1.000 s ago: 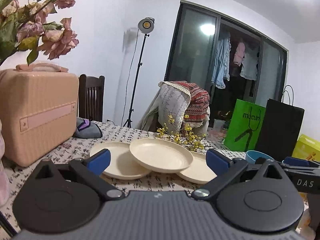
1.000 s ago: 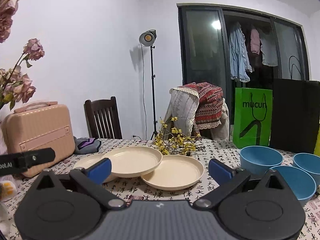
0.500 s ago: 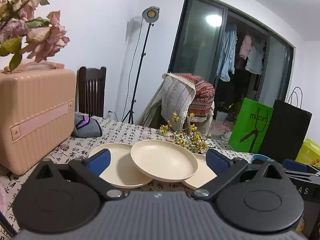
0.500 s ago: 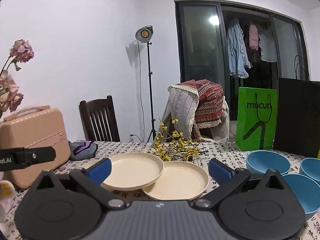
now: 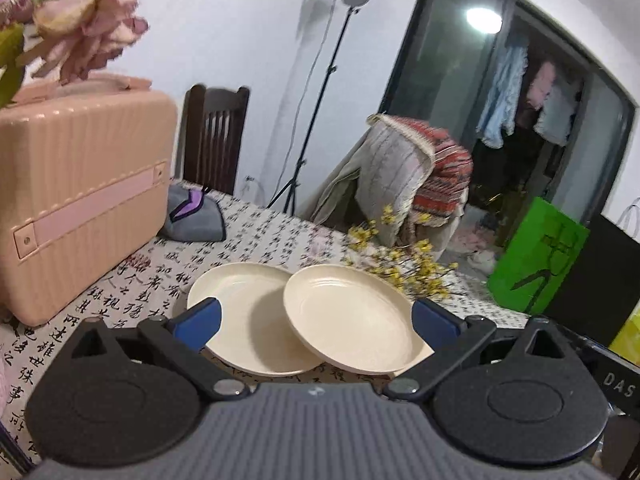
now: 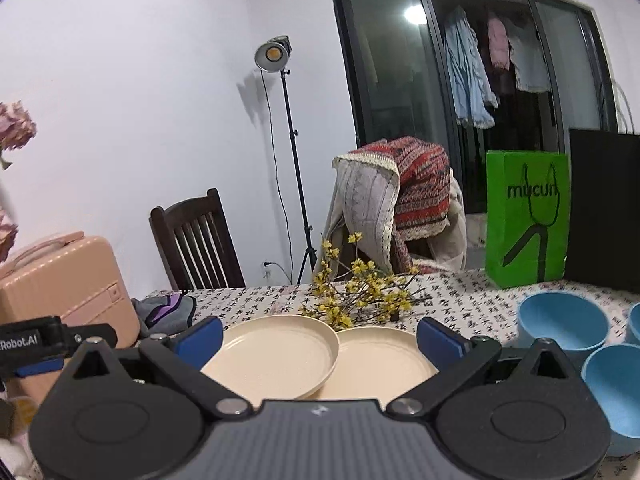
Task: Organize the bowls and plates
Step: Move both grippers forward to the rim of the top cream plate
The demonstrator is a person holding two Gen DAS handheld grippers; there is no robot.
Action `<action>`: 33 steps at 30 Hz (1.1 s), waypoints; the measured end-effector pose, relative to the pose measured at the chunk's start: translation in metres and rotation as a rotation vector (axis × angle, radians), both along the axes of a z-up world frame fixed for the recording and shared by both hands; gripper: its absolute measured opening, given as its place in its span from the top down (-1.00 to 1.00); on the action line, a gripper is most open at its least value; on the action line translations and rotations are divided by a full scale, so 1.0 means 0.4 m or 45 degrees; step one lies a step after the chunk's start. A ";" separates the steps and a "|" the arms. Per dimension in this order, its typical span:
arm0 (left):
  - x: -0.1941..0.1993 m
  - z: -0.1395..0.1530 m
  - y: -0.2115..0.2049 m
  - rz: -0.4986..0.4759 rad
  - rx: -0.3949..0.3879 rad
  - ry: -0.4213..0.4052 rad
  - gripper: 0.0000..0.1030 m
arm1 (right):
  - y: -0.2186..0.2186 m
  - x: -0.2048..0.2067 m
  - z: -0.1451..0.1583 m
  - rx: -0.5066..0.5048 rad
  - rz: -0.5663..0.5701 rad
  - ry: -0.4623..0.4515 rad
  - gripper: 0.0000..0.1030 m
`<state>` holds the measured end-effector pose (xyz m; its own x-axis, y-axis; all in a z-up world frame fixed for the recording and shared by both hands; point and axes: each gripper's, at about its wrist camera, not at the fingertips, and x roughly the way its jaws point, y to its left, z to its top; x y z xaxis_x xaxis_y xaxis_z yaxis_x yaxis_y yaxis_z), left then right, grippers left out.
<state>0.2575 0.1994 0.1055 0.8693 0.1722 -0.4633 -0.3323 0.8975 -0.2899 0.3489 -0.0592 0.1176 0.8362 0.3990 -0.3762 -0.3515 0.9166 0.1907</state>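
Cream plates lie overlapping on the patterned tablecloth. In the left wrist view a left plate [image 5: 244,312] sits under a middle plate [image 5: 348,316]. My left gripper [image 5: 316,322] is open and empty, just short of them. In the right wrist view the middle plate [image 6: 276,356] overlaps a right plate [image 6: 384,364]. My right gripper [image 6: 320,340] is open and empty in front of them. Three blue bowls stand to the right, with the nearest bowl [image 6: 616,392] beside a farther bowl [image 6: 564,324].
A pink suitcase [image 5: 76,196] stands at the left, with a grey pouch [image 5: 192,216] beside it. Yellow flower twigs [image 6: 360,292] lie behind the plates. A green bag [image 6: 528,216] and a black bag [image 6: 604,208] stand at the back right. Dried pink flowers [image 5: 80,20] hang at upper left.
Both grippers have moved forward towards the plates, which look larger. The left gripper has also tilted downward. Both stay open.
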 end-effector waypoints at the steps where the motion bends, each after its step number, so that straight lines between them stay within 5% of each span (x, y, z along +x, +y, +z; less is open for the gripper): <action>1: 0.014 -0.001 0.005 0.008 -0.006 0.016 -1.00 | 0.002 0.017 -0.003 0.014 0.006 0.013 -1.00; 24: 0.274 -0.063 0.108 0.130 -0.223 0.133 -1.00 | 0.112 0.287 -0.064 0.030 -0.022 0.181 -1.00; 33: 0.313 -0.110 0.124 0.115 -0.167 0.123 -1.00 | 0.124 0.322 -0.126 0.042 0.006 0.185 -1.00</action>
<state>0.3826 0.2490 0.0615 0.8036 0.1801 -0.5672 -0.4415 0.8195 -0.3654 0.4778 -0.0098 0.0671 0.7720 0.4171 -0.4796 -0.3224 0.9073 0.2701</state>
